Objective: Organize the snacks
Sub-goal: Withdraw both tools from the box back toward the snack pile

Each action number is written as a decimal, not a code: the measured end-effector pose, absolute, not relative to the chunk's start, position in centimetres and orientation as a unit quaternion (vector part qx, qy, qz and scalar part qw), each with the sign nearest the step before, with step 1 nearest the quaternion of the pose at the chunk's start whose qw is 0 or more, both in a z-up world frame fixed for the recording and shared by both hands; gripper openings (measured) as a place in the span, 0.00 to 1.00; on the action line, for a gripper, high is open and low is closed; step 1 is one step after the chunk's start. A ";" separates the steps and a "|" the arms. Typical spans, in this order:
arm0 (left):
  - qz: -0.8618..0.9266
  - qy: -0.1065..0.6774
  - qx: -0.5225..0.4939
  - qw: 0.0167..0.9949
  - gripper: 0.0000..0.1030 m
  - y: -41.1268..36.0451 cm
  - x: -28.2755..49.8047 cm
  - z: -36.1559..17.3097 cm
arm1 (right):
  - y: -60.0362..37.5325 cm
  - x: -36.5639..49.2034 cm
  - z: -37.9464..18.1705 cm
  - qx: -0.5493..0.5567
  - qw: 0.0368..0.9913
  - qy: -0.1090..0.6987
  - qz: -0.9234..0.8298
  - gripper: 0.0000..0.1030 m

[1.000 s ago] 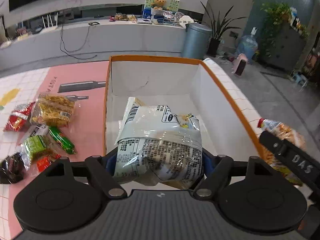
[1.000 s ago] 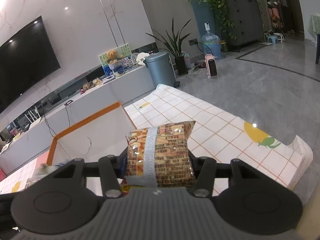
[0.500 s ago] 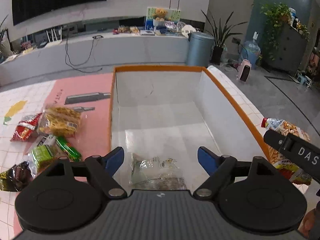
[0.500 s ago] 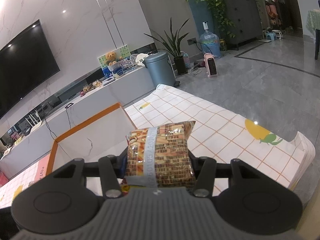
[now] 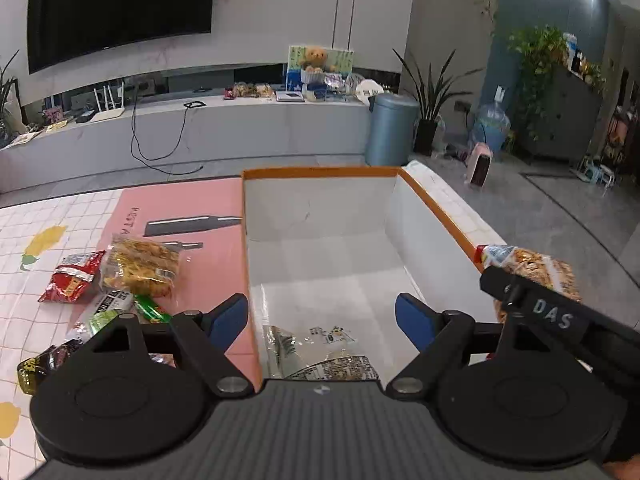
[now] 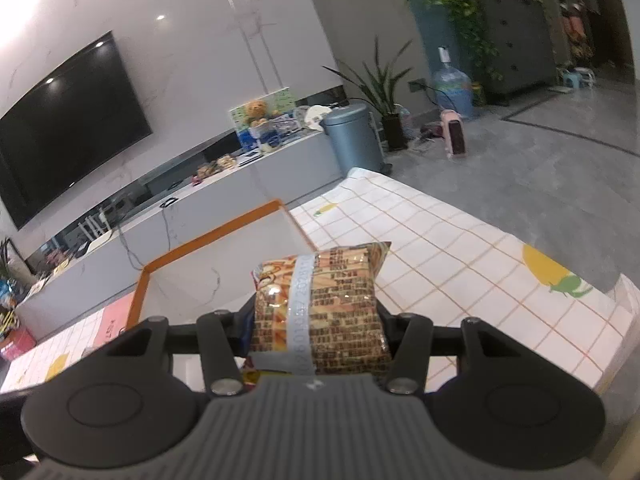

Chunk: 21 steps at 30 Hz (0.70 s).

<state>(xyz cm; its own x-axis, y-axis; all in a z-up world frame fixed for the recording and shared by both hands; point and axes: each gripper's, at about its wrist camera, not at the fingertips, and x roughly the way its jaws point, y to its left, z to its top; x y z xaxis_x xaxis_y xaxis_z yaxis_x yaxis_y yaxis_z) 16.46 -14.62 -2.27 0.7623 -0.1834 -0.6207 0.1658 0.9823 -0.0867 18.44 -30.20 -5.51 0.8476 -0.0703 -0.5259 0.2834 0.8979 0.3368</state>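
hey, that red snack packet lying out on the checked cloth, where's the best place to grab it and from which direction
Take the red packet across its puffed middle, coming down from above with the open left tool. It lies flat on the cloth, so its edges offer little to pinch. The side away from the yellow noodle bag looks clear, but that bag sits close against the other side, so keep the fingers off it.

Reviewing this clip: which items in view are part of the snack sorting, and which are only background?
Part of the job:
- orange-rimmed box
- white packet lying in the box
- brown snack packet clamped in the right gripper
- loose snack packets on the table
- left gripper, open

Just background:
- television
- teddy bear
- blue bin
- potted plant
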 end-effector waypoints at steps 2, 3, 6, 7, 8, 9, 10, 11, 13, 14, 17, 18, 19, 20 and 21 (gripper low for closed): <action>-0.084 0.332 -0.019 0.939 0.95 -13.9 16.2 -2.0 | -29.8 18.5 -5.4 0.195 0.942 0.261 -0.086 0.50; -0.080 0.334 -0.023 0.939 0.95 -13.4 16.1 -1.9 | -29.6 18.7 -5.4 0.190 0.943 0.262 -0.081 0.50; -0.072 0.343 -0.033 0.936 0.95 -12.1 15.9 -1.9 | -29.0 19.7 -5.1 0.172 0.942 0.284 -0.046 0.52; -0.071 0.345 -0.038 0.935 0.95 -11.6 15.9 -1.9 | -28.8 20.0 -5.2 0.167 0.941 0.292 -0.036 0.52; -0.072 0.347 -0.041 0.934 0.95 -11.1 15.8 -1.9 | -28.7 20.5 -5.2 0.161 0.939 0.302 -0.027 0.53; -0.073 0.348 -0.044 0.934 0.95 -10.7 15.7 -2.0 | -28.5 20.9 -5.2 0.155 0.937 0.311 -0.020 0.54; -0.073 0.346 -0.047 0.934 0.95 -10.2 15.5 -2.1 | -28.3 21.3 -5.3 0.151 0.935 0.319 -0.015 0.55; -0.072 0.343 -0.048 0.935 0.95 -9.8 15.3 -2.1 | -28.1 21.7 -5.3 0.148 0.934 0.325 -0.013 0.55; -0.066 0.338 -0.044 0.938 0.95 -9.1 14.8 -2.3 | -27.8 22.4 -5.6 0.137 0.932 0.336 -0.015 0.54; -0.065 0.339 -0.043 0.938 0.95 -8.8 14.7 -2.3 | -27.6 22.7 -5.7 0.127 0.931 0.340 -0.017 0.54; -0.072 0.339 -0.045 0.937 0.95 -7.7 14.4 -2.3 | -26.9 23.1 -6.2 0.108 0.931 0.347 -0.020 0.51; -0.074 0.338 -0.046 0.937 0.95 -7.4 14.3 -2.4 | -26.7 23.2 -6.5 0.109 0.930 0.350 -0.018 0.50; -0.073 0.338 -0.048 0.937 0.95 -7.1 14.3 -2.4 | -26.7 23.5 -6.6 0.109 0.929 0.354 -0.018 0.49; -0.072 0.338 -0.051 0.937 0.95 -6.7 14.3 -2.5 | -26.6 23.7 -6.8 0.108 0.927 0.358 -0.019 0.45; -0.070 0.339 -0.054 0.937 0.95 -6.5 14.4 -2.5 | -26.5 23.9 -7.0 0.105 0.926 0.363 -0.021 0.42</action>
